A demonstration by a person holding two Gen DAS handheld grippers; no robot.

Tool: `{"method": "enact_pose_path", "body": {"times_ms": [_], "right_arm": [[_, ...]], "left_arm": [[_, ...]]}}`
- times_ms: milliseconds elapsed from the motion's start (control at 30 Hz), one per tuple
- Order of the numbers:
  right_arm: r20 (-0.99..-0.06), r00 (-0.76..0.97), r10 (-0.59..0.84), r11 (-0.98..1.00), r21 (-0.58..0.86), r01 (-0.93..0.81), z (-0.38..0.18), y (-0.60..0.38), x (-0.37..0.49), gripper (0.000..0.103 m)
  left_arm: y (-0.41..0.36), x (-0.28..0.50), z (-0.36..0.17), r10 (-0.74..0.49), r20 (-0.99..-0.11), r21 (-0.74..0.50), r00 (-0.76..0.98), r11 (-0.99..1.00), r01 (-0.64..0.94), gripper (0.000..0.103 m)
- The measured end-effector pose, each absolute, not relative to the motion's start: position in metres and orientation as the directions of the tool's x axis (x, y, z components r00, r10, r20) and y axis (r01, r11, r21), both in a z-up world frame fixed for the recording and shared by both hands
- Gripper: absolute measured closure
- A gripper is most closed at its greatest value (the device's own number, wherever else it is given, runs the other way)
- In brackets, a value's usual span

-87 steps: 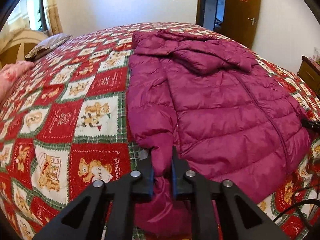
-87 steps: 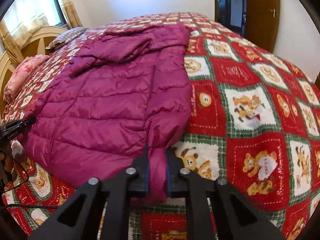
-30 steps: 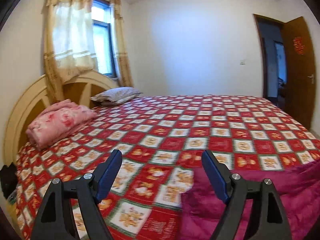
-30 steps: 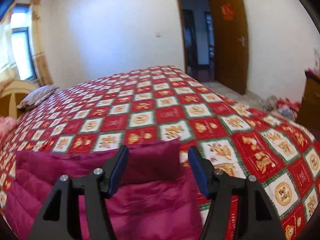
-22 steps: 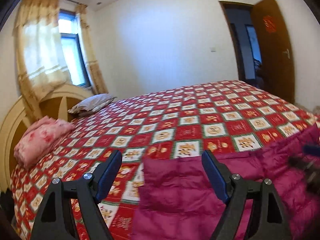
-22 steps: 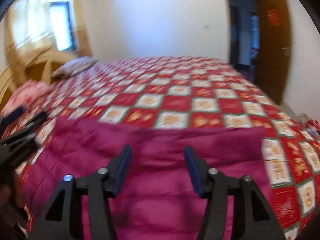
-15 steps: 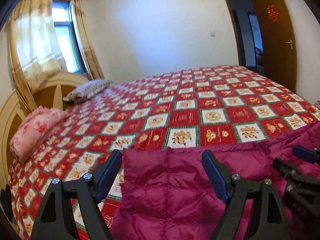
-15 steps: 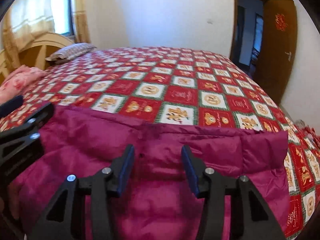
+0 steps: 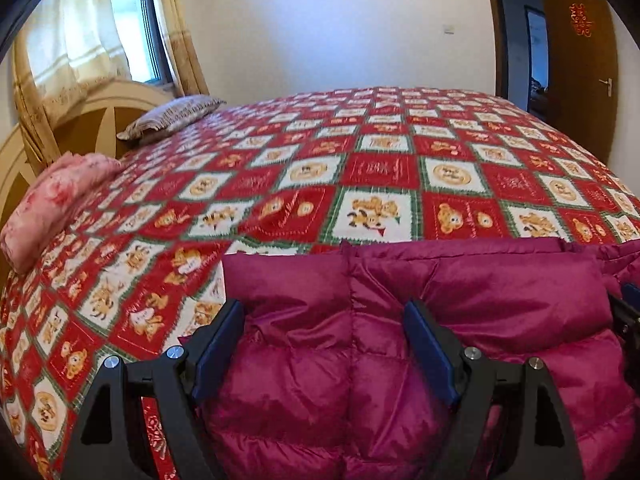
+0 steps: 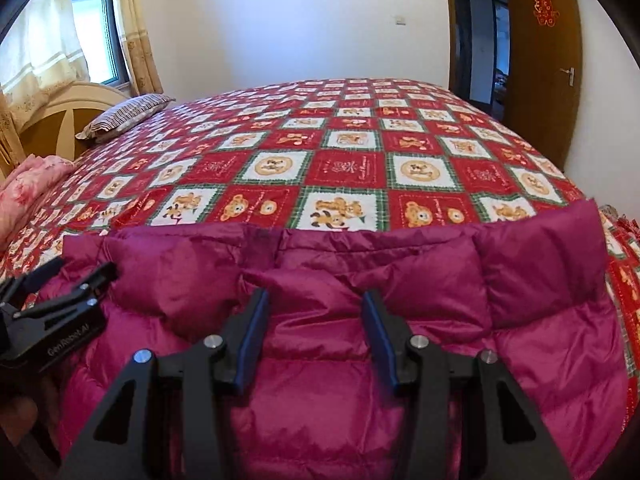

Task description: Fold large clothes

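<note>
A magenta puffer jacket (image 9: 500, 300) (image 10: 440, 280) lies folded on the near part of the bed, its far edge a straight fold line. My left gripper (image 9: 322, 312) hovers open over the jacket's left part, jaws wide, nothing pressed between the pads. In the right wrist view the same left gripper (image 10: 60, 292) shows at the left edge, above the jacket's left end. My right gripper (image 10: 316, 300) stands open over the jacket's middle with a narrower gap, its pads clear of the fabric. A bit of it (image 9: 626, 312) shows at the left wrist view's right edge.
A red patchwork quilt with bear pictures (image 9: 380, 168) (image 10: 344, 168) covers the bed. A striped pillow (image 9: 172, 116) and a pink folded blanket (image 9: 52, 200) lie by the wooden headboard (image 10: 72, 120) on the left. A brown door (image 10: 540, 60) stands open at the back right.
Earlier each gripper was shut on a sleeve end; both have let go. Over the last second both came down and tipped toward the folded jacket, and the right jaws narrowed.
</note>
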State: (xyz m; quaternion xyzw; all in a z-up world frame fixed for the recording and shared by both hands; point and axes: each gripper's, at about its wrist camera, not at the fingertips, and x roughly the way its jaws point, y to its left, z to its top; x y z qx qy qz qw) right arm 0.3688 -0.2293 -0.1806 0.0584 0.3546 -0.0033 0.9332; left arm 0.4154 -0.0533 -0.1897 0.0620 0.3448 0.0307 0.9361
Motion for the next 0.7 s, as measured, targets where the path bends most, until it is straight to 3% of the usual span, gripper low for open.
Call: {"method": "enact_pose_path", "body": {"times_ms": [700], "right_arm": [[-0.726, 0.687, 0.024, 0.993, 0.095, 0.066, -0.198, -0.229, 0.384, 0.051]], "left_arm": [[-0.053, 0.432, -0.208, 0.114, -0.708, 0.144, 0.696, 0.990, -0.016, 0.011]]}}
